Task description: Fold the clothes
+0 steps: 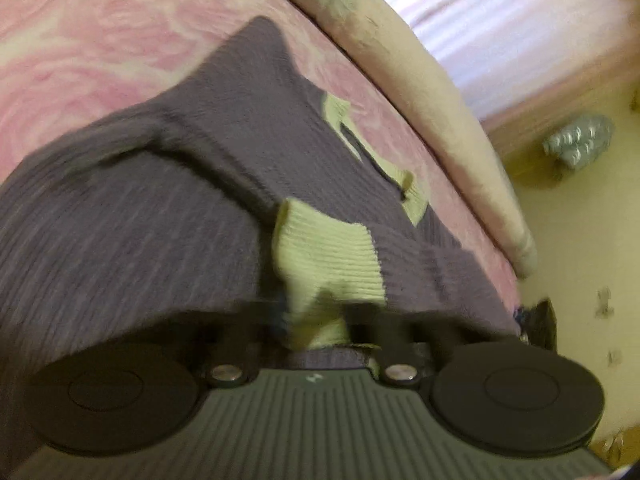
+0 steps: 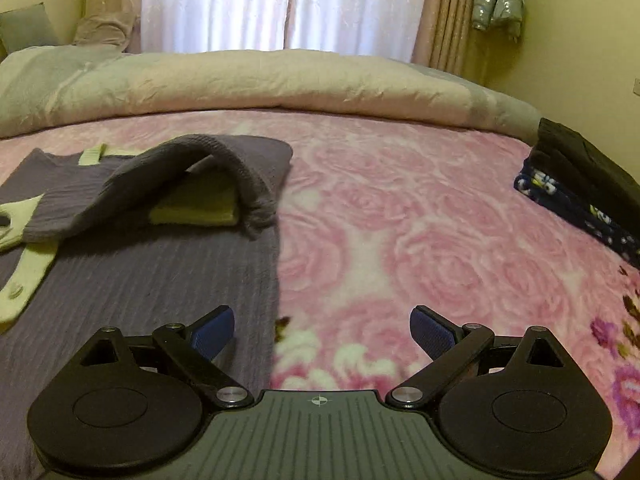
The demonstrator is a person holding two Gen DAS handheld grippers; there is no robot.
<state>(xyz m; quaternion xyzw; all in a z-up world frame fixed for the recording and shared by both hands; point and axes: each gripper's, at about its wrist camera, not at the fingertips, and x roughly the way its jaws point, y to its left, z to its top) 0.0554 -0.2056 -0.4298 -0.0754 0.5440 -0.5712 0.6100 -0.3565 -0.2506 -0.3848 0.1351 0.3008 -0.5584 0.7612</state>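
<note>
- A purple knit sweater [image 2: 132,276] with pale green trim lies spread on the bed [image 2: 400,220]; one sleeve [image 2: 192,172] is arched over its body.
- The pale green cuff [image 1: 324,256] is pinched in the closed fingers of the left gripper [image 1: 316,332], so a sleeve fold is judged to be in hand.
- The right gripper [image 2: 322,330] is held wide open and empty over the sweater's edge.
- Next, the cuff would need to be laid flat across the body.
- A stack of folded dark clothes [image 2: 580,188] and a rolled duvet [image 2: 280,84] lie well apart; nothing obstructs.
</note>
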